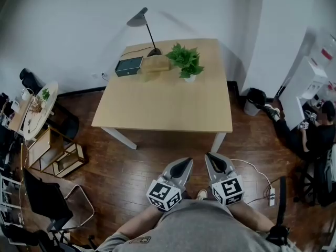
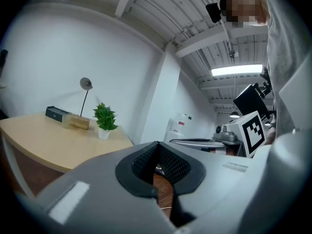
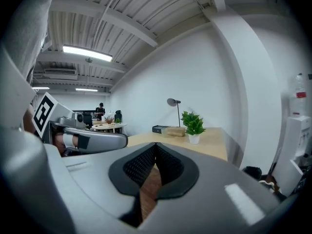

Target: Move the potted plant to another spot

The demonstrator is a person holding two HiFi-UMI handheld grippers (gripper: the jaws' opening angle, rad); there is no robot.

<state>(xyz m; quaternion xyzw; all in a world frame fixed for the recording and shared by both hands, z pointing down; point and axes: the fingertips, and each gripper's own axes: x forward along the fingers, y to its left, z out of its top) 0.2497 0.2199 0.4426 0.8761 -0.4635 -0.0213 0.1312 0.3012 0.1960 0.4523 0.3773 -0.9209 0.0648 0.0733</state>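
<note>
The potted plant (image 1: 185, 61), green leaves in a small white pot, stands at the far right of the light wooden table (image 1: 168, 106). It shows small in the left gripper view (image 2: 105, 117) and the right gripper view (image 3: 193, 123). Both grippers hover over the wooden floor in front of the table's near edge, well short of the plant. My left gripper (image 1: 184, 163) is shut with nothing between its jaws (image 2: 157, 145). My right gripper (image 1: 211, 156) is shut and empty too (image 3: 156, 145).
Beside the plant lie a wooden block (image 1: 155, 64), a dark box (image 1: 128, 66) and a desk lamp (image 1: 142, 20). A round side table (image 1: 39, 109), a wooden rack (image 1: 58, 151) and a chair (image 1: 52, 201) stand left. A bin (image 1: 255, 98) and a seated person (image 1: 317, 133) are right.
</note>
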